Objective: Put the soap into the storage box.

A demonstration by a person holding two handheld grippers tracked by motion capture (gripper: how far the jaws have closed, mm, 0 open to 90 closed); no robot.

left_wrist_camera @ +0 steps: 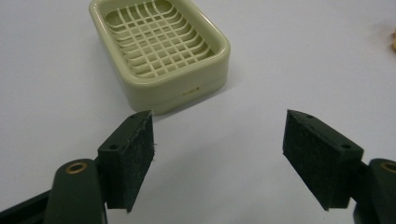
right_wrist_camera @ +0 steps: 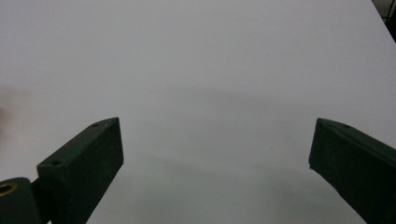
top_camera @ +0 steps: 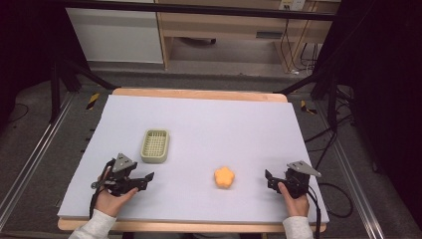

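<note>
Cream soap dish (left_wrist_camera: 161, 46) grid, near left hand-held gripper (left_wrist_camera: 217, 158)

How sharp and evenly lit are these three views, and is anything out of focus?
High view: table mat evenly lit, surroundings dark, orange flower-shaped piece soft. Left gripper view: soap dish fairly crisp, faint shadow, the orange piece blurred at the right edge. Right gripper view: the near jaws look soft, the mat featureless with dim shadows.

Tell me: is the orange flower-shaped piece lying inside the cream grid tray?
No. The orange piece lies on the bare mat, well apart from the tray, whose grid holds nothing.
</note>
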